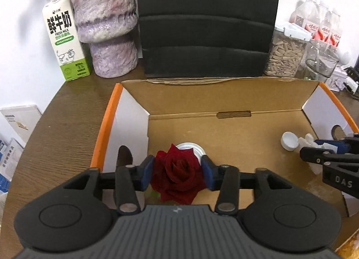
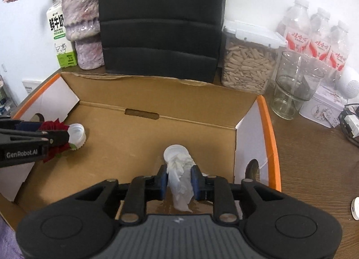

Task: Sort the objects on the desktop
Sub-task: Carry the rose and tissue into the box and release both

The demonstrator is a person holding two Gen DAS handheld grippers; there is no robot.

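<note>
Grippers over cardboard box [image 2: 157, 138], both loaded.
Left gripper [image 1: 177, 172] jaws clamp a red rose [image 1: 177, 173] above a white cap [image 2: 77, 134]; right gripper [image 2: 179, 182] jaws pinch crumpled tissue [image 2: 180, 180] inside the box.

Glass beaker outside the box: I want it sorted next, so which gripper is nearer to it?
Right. The right gripper, shut on a tissue, is in the box's right half, the beaker's side. The left gripper, holding a rose, is at the far left.
</note>
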